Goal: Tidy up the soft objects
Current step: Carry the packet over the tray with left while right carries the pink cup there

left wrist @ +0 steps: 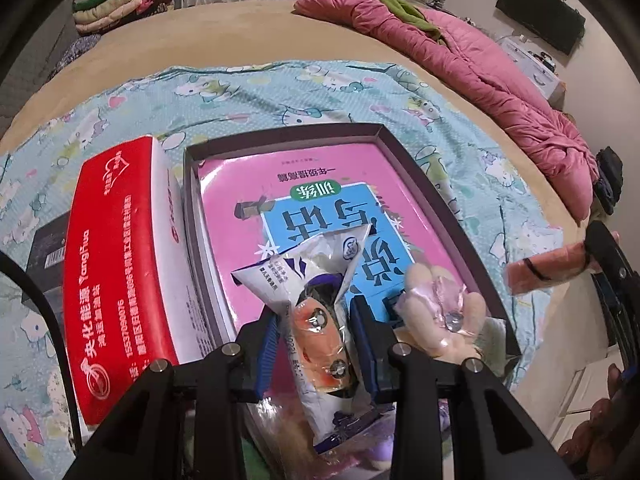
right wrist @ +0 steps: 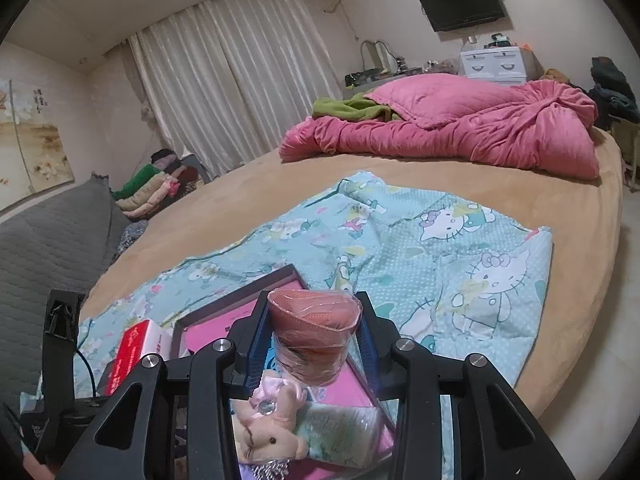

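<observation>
Soft objects are partly gathered, and we find two of them in hand and not yet set down. Our left gripper (left wrist: 320,336) has its jaws clamped on a sealed snack packet (left wrist: 316,320), white with purple print and an orange filling showing through; it hangs above the near end of the dark-walled shallow box (left wrist: 384,130). Our right gripper (right wrist: 308,344) has its jaws clamped on a roll of pink cloth in clear wrap (right wrist: 314,328), held over the same box; in the left wrist view this roll sits out beside the box's right wall, clear of it.

Already lying in the box we note a small plush toy (right wrist: 266,432) with a pink bow and a clear gem, and just beside it a pale greenish wrapped packet (right wrist: 344,432). Both rest on a pink and blue book cover (left wrist: 312,184) that lines the box bottom. A red and white tissue box (left wrist: 120,272) stands touching the box's left wall, on the cartoon-cat sheet (right wrist: 460,248).

In our judgement the task is past its midpoint: two items placed, two held and awaiting release into the box. Most of the box floor remains free. Whether further loose items wait below the grippers we cannot tell; something purple shows there, unclear.
</observation>
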A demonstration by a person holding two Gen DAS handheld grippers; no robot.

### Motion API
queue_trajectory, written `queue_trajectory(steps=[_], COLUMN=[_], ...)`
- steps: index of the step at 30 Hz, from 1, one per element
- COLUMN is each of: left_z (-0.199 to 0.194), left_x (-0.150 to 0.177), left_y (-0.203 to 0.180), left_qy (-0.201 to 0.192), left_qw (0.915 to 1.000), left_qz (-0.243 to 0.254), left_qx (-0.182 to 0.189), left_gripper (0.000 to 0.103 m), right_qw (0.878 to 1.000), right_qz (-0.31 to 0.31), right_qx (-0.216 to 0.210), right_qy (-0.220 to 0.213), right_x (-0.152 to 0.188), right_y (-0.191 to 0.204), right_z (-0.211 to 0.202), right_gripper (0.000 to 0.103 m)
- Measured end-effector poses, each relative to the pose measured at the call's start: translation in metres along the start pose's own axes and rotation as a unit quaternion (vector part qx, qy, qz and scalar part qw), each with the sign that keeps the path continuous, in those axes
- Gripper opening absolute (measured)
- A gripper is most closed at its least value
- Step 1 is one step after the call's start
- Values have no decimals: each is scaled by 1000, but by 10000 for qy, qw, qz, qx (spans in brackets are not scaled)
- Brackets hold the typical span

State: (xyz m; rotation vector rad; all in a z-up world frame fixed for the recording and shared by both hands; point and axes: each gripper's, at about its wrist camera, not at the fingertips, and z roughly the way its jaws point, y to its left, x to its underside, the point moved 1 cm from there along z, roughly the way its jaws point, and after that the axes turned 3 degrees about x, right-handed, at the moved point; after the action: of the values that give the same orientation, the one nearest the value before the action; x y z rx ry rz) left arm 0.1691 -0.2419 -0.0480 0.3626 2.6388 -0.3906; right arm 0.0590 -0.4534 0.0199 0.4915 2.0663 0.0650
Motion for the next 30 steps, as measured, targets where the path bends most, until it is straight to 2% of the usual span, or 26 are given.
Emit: queue_trajectory(steps=[16, 21, 30], left_z=[16, 19, 22], left_x=[-1, -2, -3], left_y=[-10, -11, -18], left_qy=[153, 159, 204], left_qw=[9995, 9996, 9993], left_qz=[258, 249, 310], left_qx=[22, 18, 66], left_gripper=[35, 35, 35], right_qw=[9993, 9992, 9987], right_qz=[-36, -73, -160], right_qx=[269, 254, 9], right_qy=[249, 310, 474], right_x=[24, 30, 42], right_y=[-4, -5, -10], right_z=[52, 57, 42], right_gripper=[42, 42, 43])
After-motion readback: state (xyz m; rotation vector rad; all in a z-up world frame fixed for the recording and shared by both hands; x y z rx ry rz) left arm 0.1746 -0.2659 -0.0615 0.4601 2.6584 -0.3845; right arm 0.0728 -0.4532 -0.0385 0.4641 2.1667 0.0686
